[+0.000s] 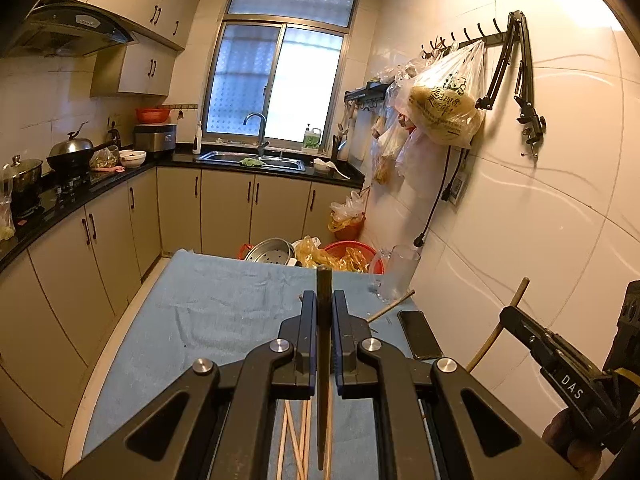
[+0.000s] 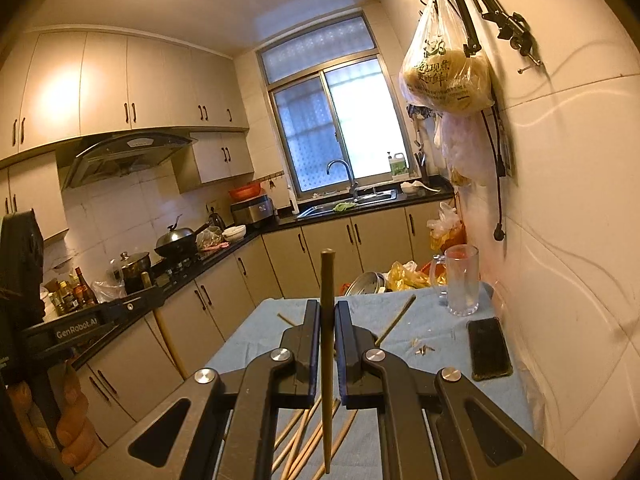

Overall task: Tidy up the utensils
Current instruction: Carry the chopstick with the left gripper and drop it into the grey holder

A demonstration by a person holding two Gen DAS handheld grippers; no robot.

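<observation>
Two grippers, each clamped on one chopstick above a blue-clothed table [image 1: 208, 312].

Left gripper [image 1: 324, 300]: fingers [image 1: 307, 312] pressed together on a dark chopstick [image 1: 323, 360], its blunt end standing past the tips. Right gripper [image 2: 328, 312]: same hold on an olive chopstick [image 2: 327, 340]. Beyond the fingertips, to the right: glass mug [image 2: 462, 280], black phone [image 2: 489, 348] beside the wall, one stray chopstick [image 2: 396, 320]. Beneath the fingers: loose pale chopsticks [image 2: 304, 436] lying crossed on the cloth.

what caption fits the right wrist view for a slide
Right tool shut on a dark chopstick above the blue cloth, near a glass mug.
</observation>
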